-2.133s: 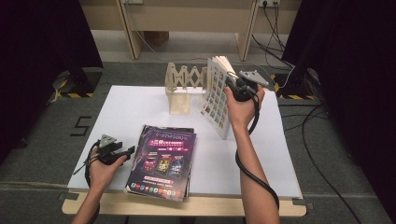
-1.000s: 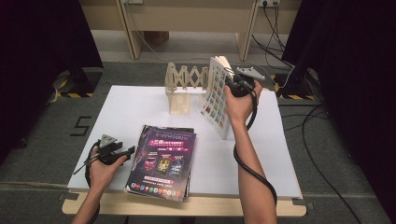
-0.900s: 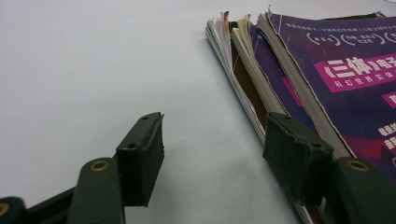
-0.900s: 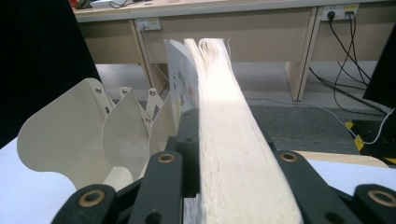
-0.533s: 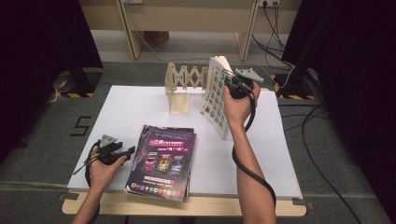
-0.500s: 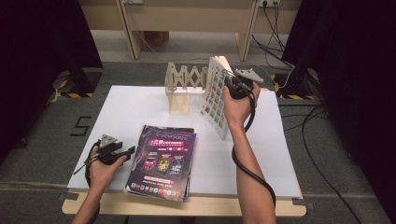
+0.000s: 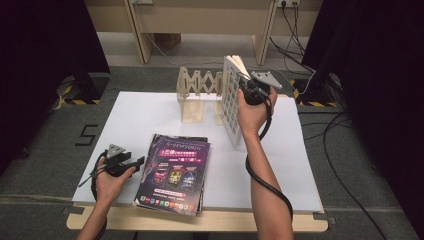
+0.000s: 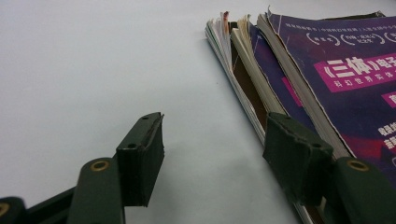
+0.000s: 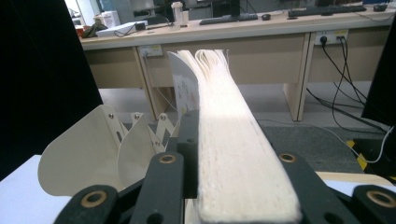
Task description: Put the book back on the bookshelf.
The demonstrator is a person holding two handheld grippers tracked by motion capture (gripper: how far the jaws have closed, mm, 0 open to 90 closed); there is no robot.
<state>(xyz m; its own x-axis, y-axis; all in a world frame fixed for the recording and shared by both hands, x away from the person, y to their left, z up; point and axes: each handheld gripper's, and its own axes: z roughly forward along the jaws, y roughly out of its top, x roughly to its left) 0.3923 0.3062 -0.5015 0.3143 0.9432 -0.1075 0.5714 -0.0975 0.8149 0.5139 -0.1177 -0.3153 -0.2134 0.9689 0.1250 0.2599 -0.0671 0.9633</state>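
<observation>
A thick white book [image 7: 231, 102] stands on edge on the table, just right of a wooden accordion rack [image 7: 196, 92]. My right gripper [image 7: 248, 91] is shut on the book's upper edge. In the right gripper view the page block [image 9: 233, 154] sits pressed between the jaws, with the rack's pale dividers [image 9: 93, 149] to its left. My left gripper [image 7: 136, 162] rests low on the table with its jaws open, beside a stack of purple-covered magazines [image 7: 175, 172]. In the left gripper view the left gripper [image 8: 219, 140] holds nothing, and the stack's page edges [image 8: 243, 65] lie by its right jaw.
The white tabletop [image 7: 140, 112] has free room at the left and at the right front. A cable [image 7: 265, 182] trails from the right gripper along the forearm. Desks and floor cables lie beyond the table's far edge.
The right hand with the book has edged slightly left toward the rack. The left hand has stayed still.
</observation>
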